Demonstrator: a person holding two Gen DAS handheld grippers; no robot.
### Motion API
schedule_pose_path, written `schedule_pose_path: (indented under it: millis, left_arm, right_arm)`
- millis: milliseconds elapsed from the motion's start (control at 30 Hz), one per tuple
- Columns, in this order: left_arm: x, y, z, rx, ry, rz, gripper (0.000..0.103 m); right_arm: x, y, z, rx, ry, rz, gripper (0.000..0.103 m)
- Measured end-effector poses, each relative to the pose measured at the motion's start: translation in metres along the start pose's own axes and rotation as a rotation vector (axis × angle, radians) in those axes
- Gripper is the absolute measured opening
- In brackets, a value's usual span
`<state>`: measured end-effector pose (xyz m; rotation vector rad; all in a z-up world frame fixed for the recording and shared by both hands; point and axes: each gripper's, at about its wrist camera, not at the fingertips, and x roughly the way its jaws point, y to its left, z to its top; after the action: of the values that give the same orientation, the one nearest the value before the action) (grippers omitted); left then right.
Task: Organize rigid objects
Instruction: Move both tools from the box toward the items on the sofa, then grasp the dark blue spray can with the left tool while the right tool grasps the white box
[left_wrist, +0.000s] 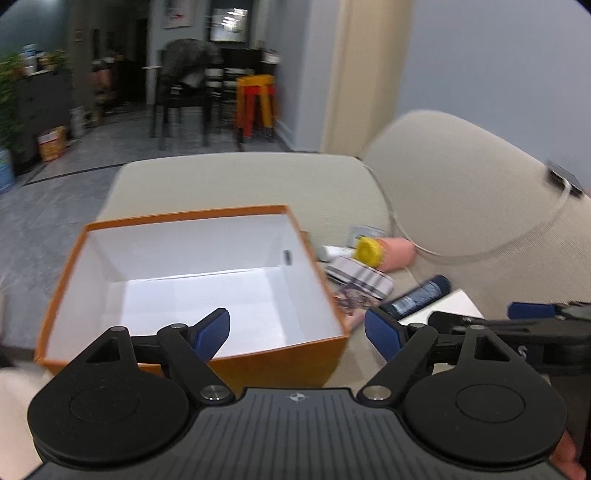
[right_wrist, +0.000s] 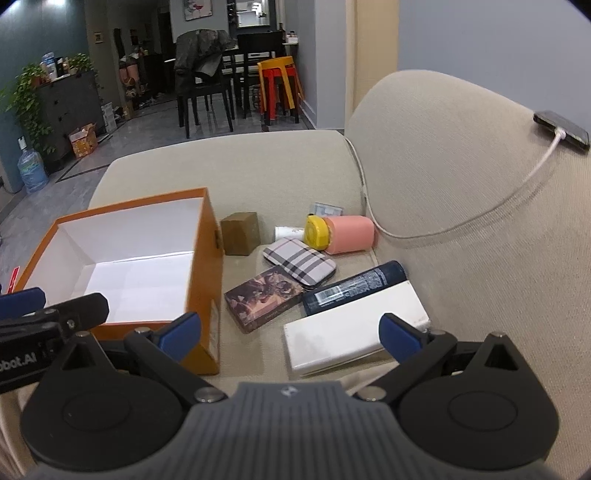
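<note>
An orange box (right_wrist: 207, 258) with a bare white inside stands on the left of the sofa seat. Right of it lie an olive block (right_wrist: 241, 233), a plaid case (right_wrist: 299, 261), a dark patterned box (right_wrist: 264, 299), a dark blue bottle (right_wrist: 354, 288), a flat white box (right_wrist: 351, 332), a yellow tape measure (right_wrist: 317, 230) and a pink cylinder (right_wrist: 351, 234). My left gripper (left_wrist: 297, 328) is open, its jaws straddling the orange box's (left_wrist: 184, 216) near right corner and touching nothing. My right gripper (right_wrist: 288, 328) hangs open over the white box's near end, holding nothing.
A phone (right_wrist: 561, 131) on a white cable (right_wrist: 443, 229) rests on the sofa back at the right. The beige seat (right_wrist: 240, 166) ends at the far edge, with tiled floor, dark chairs and red and yellow stools (right_wrist: 277, 85) beyond.
</note>
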<state>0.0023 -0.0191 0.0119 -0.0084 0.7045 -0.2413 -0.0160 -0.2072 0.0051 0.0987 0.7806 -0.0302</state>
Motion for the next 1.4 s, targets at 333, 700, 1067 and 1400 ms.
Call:
schedule_pose_path:
  millis: [333,700,1067,1400]
  left_arm:
    - [0.064,-0.043,0.038,0.187,0.105,-0.264,0.08]
    - [0.136,-0.093,0.046,0.369,0.266,-0.304,0.08]
    - [0.18,-0.104,0.048,0.416,0.374,-0.257,0.08]
    - [0.189,-0.109,0.043,0.442,0.431,-0.271,0.078]
  right_arm:
    - [0.046,-0.071,0.021,0.262,0.122,-0.062,0.09]
    - [0.124,-0.126,0.023,0.574,0.399,-0.09,0.091]
    - [0.182,-0.132,0.017,0.664,0.551,0.03,0.082]
    - [0.16,-0.118,0.024,0.586,0.338,0.068,0.041]
